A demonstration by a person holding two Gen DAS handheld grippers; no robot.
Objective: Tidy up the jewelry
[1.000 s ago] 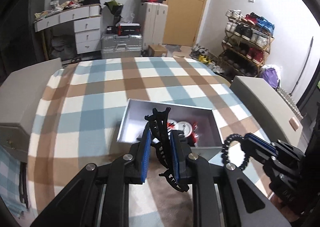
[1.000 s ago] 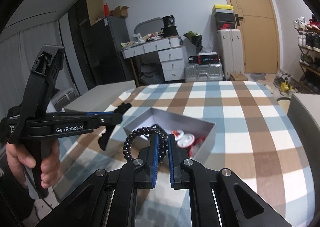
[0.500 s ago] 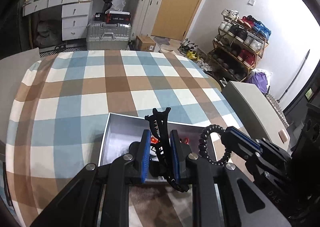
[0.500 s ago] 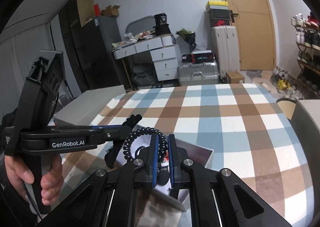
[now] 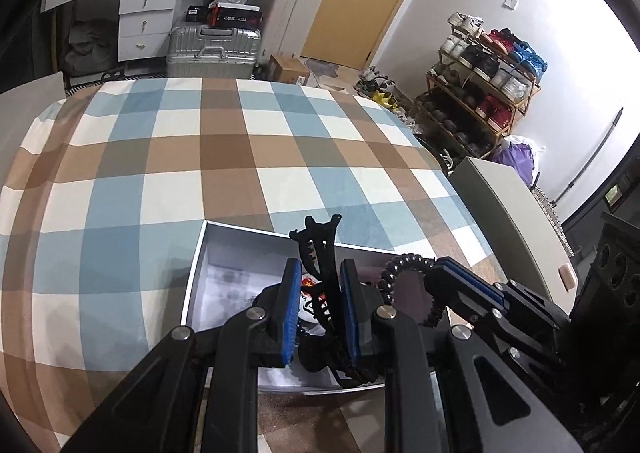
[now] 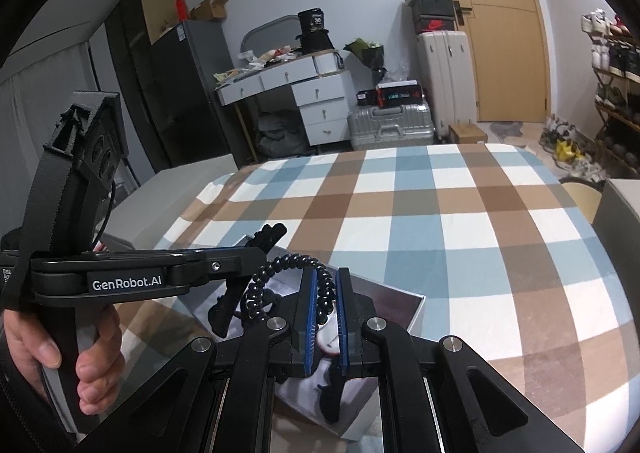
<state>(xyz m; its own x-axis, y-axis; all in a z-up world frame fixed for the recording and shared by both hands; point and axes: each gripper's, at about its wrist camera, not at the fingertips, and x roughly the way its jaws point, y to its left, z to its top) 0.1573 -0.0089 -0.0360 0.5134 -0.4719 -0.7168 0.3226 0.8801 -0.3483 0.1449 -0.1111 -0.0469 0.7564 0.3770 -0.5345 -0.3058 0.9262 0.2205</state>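
My left gripper [image 5: 320, 293] is shut on a black claw hair clip [image 5: 320, 253], held upright over the open silver-grey box [image 5: 196, 265]. My right gripper [image 6: 323, 305] is shut on a black spiral hair tie [image 6: 280, 269], also above the box [image 6: 416, 313]. In the left wrist view the right gripper [image 5: 440, 277] sits just right of mine with the hair tie [image 5: 404, 265]. In the right wrist view the left gripper [image 6: 256, 249] shows at left with the clip [image 6: 224, 309]. Red-and-white items [image 5: 308, 293] lie inside the box.
The box rests on a table with a blue, brown and white checked cloth [image 5: 200, 157]. Grey chair backs [image 5: 504, 213] stand at the table's sides. Beyond are suitcases [image 5: 212, 49], a desk with drawers [image 6: 304, 93] and a shoe rack [image 5: 484, 85].
Both grippers have moved forward and down over the box, which now lies directly beneath them. Each still holds its item.
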